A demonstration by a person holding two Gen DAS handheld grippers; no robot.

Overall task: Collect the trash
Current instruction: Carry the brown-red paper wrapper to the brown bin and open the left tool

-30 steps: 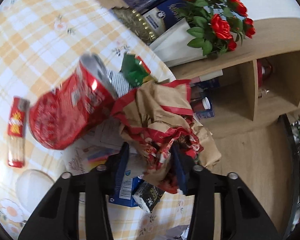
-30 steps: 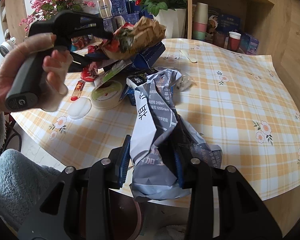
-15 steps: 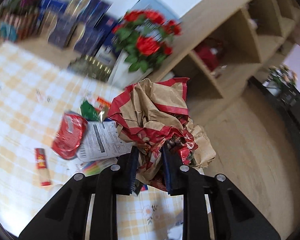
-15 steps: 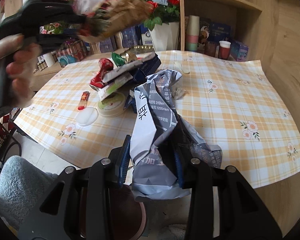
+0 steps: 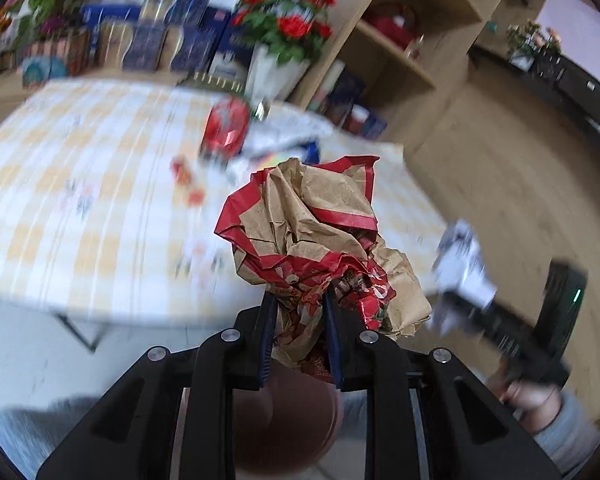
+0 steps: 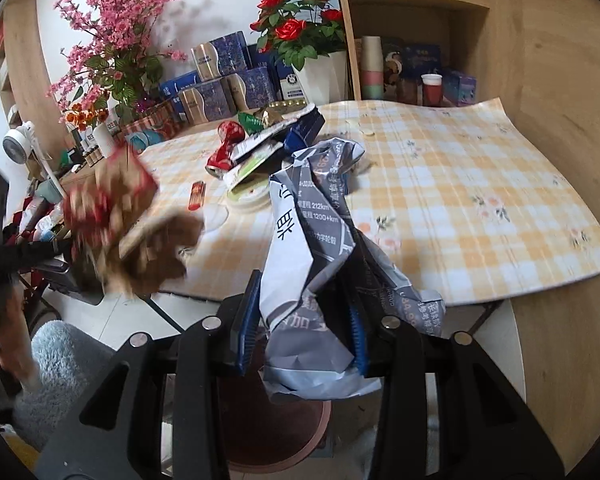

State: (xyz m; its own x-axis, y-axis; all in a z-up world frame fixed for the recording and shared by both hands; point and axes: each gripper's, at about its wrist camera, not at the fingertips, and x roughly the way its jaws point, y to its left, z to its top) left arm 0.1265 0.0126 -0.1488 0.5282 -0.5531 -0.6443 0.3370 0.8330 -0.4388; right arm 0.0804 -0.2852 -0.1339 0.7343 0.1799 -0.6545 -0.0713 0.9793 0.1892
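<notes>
Behind the worktop (image 6: pixel 480 184) with its yellow checked cloth stood a wooden shelf unit (image 6: pixel 416 4), a white pot of red roses (image 6: pixel 296 28) and a row of blue boxes. More litter lay heaped mid-worktop: a crushed red can (image 6: pixel 226 146), packets, a small red wrapper (image 6: pixel 198 195).

My left gripper (image 5: pixel 298 312) had its fingers clamped on a crumpled brown-and-red paper bag (image 5: pixel 312 232), held off the worktop's edge. My right gripper (image 6: pixel 300 324) had its fingers pressed on a creased grey printed wrapper (image 6: pixel 312 248), which hung over the near edge of the worktop. Below both, between the finger frames, I could see the reddish-brown rim of a round bin (image 6: pixel 272 428) on the floor.

I judged this the carry-and-drop step: both pieces lifted and brought above the bin. The next move called for centring each gripper over the bin's mouth, then parting the fingers so the paper fell inside, not onto the rim. The bag was bulky and springy, so it might catch on a finger.
</notes>
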